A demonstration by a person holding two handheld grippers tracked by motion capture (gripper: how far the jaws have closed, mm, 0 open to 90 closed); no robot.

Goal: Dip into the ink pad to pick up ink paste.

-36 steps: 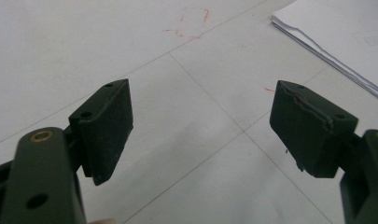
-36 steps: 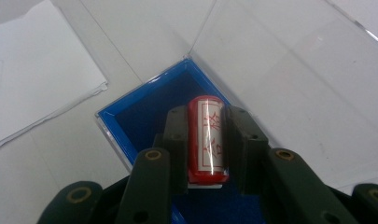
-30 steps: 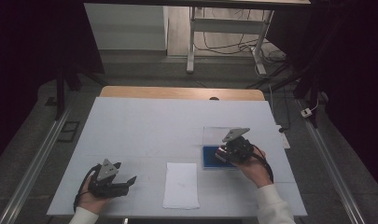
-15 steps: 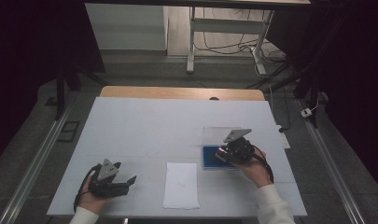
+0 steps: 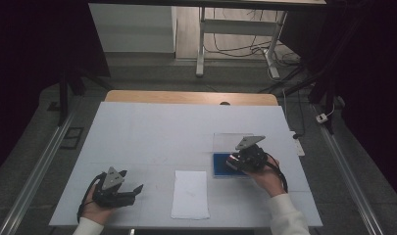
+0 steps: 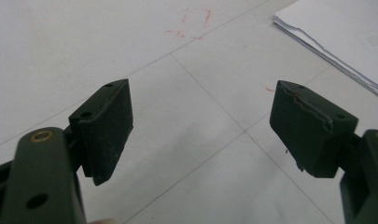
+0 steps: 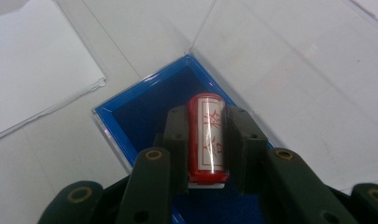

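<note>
My right tongs [image 7: 203, 149] pinch the red stamp [image 7: 205, 140] over its blue case [image 7: 130, 119]; my left tongs [image 6: 200, 126] rest spread on the worktop [image 5: 152, 132]. The smooth cylinder could slip and smear the paper sheet [image 5: 190, 194].

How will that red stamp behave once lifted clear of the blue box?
The red stamp looks rigid, small and probably light. Its glossy round barrel may slip or rotate between the right gripper pads. Set down on its side, it would likely roll.

A white table [image 5: 152, 132] carries a sheet of paper [image 5: 190, 194] and an open blue box [image 5: 220, 165].
</note>
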